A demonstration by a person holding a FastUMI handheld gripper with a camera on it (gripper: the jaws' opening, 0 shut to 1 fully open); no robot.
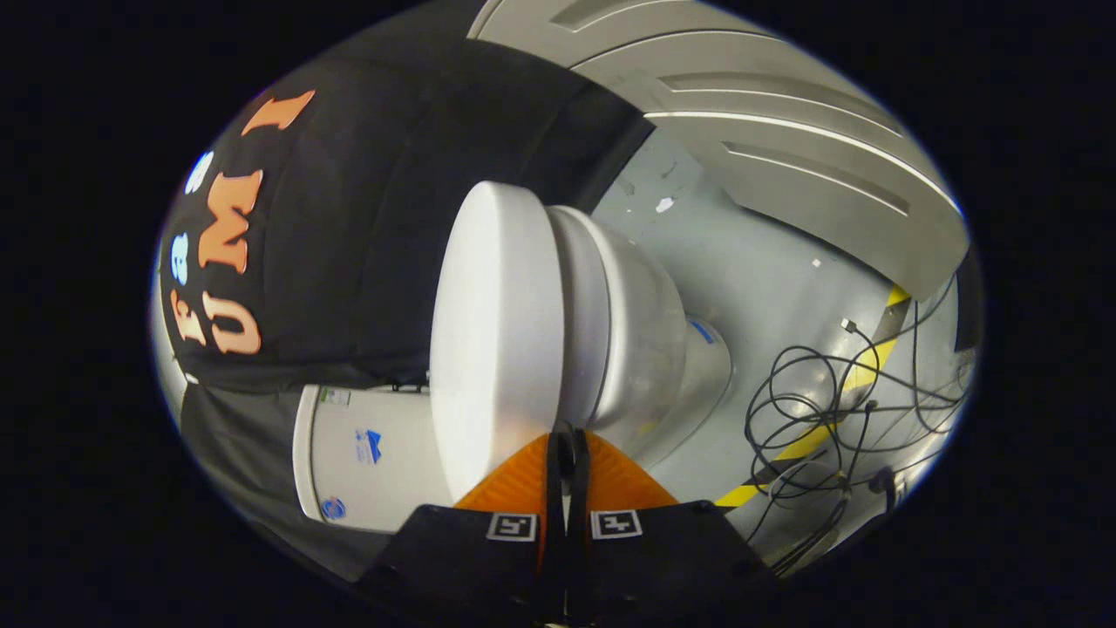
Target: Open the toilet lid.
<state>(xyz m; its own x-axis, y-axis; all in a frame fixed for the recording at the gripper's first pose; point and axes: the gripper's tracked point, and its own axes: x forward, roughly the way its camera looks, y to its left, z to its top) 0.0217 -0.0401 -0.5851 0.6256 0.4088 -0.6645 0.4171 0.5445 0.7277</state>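
tongs (567, 436) pressed together, tips at the seam beneath the closed toilet lid (497, 336); tangled cables (828, 419) lay beyond.

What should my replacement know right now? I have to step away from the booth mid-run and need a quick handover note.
Gripper: fingers together, tips at the front edge of the toilet lid, where it meets the seat; whether they pinch anything cannot be told.
Toilet: on the grey floor; tank beyond the lid; loose cables on the floor beside the bowl.
Done: gripper brought to the lid's edge.
Left: lid looks down on the seat; lift it fully open.
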